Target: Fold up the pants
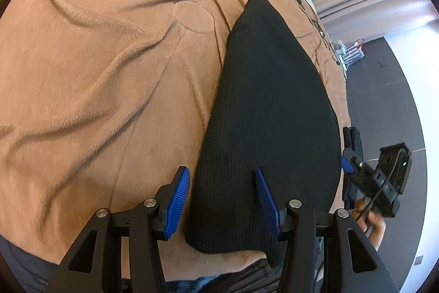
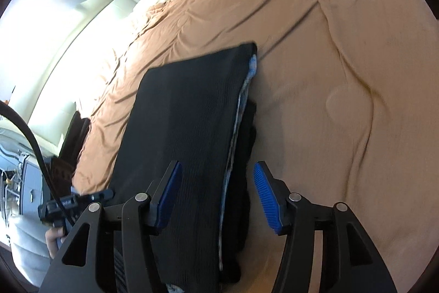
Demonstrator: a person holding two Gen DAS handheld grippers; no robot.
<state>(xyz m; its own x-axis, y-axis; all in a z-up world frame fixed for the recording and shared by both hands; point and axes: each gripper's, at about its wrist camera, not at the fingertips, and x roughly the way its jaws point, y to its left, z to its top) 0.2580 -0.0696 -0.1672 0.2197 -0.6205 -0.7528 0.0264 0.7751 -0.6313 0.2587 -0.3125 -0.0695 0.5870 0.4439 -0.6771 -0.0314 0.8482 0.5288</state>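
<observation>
While both of my grippers hang above the bed with nothing pinched, the pants (image 1: 271, 111) already lie on the tan blanket (image 1: 104, 78) as a long, narrow black slab, so I judge the lengthwise fold done. My left gripper (image 1: 222, 203) has its jaws parted, with the near corner of the pants lying below and between them; the left pad (image 1: 179, 199) sits over bare blanket just outside the cloth's edge, and the right pad (image 1: 267, 201) over the black fabric, neither visibly pressing on it. My right gripper (image 2: 216, 199) is likewise parted, with nothing pinched: the layered edge of the pants, where a pale lining strip (image 2: 238, 128) peeks out between dark layers, runs forward through the gap between its jaws, with blanket beyond the right-hand jaw. From the left wrist view, I see the right gripper and the hand (image 1: 369, 221) holding it just off the far side of the cloth. What I judge remains is the crosswise fold, bringing one end of the strip over the other, and perhaps tidying that uneven layered edge first.
</observation>
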